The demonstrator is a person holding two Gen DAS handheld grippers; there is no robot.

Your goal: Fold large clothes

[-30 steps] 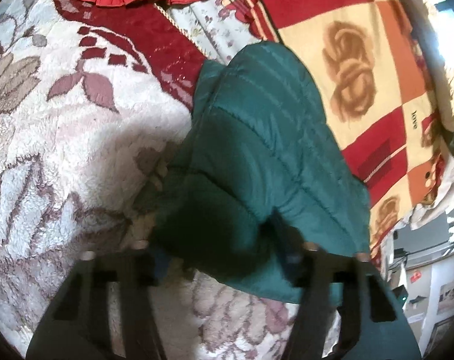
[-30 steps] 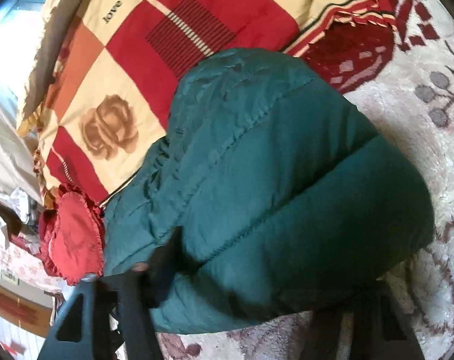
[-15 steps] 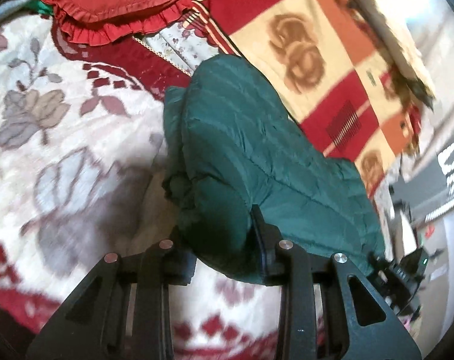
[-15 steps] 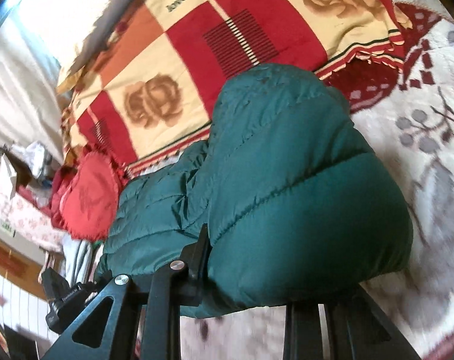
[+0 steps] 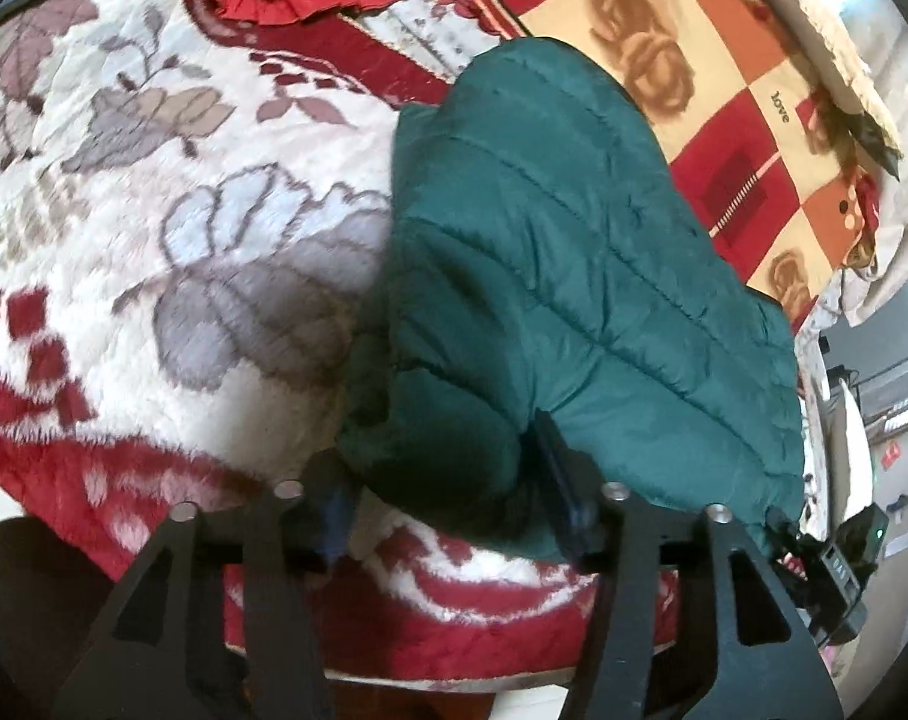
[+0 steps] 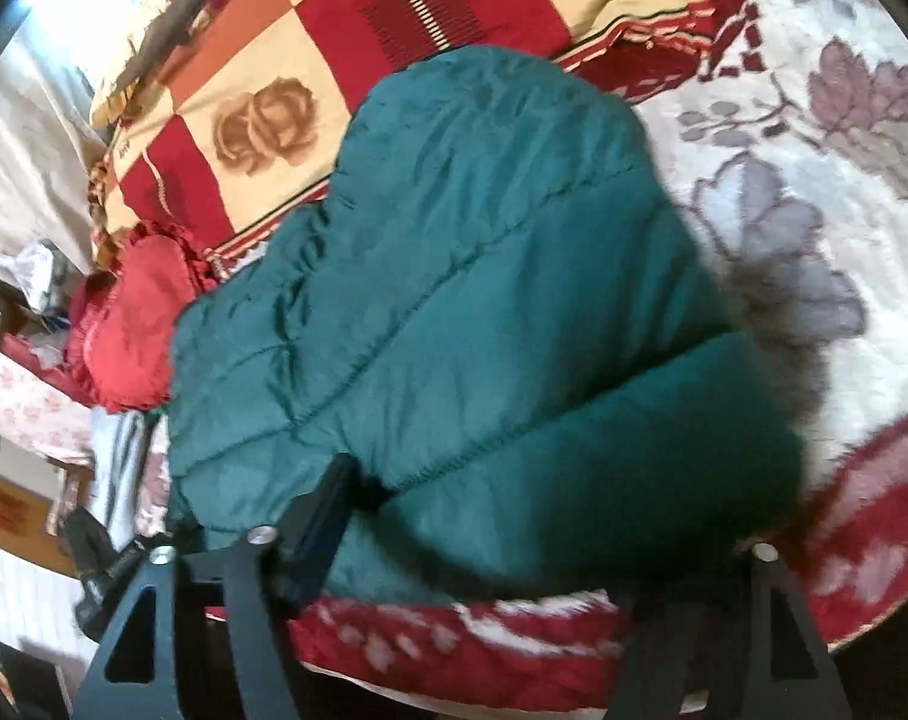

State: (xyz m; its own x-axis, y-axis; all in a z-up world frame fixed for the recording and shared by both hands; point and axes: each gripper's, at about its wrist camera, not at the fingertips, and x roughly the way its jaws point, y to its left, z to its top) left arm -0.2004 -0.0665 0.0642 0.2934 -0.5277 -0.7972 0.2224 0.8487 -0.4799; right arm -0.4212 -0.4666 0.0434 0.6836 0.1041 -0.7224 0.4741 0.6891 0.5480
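Green puffer jacket (image 5: 574,276) lies folded on blanket (image 5: 153,228), right ahead of both tools. Judged soft, springy, slick shell; grab near hem, thru the bulk. Left gripper (image 5: 454,498): jaws just opening, astride near edge, w/ pads loose. Right gripper (image 6: 514,516): same, wide, hem between, not pinched.

Both grippers pull back toward the near edge of the bed; the left gripper (image 5: 447,498) has just been opening its jaws around the green puffy jacket (image 5: 574,276); the right gripper (image 6: 514,534) has just been opening too, the jacket's thick fold between its jaws.
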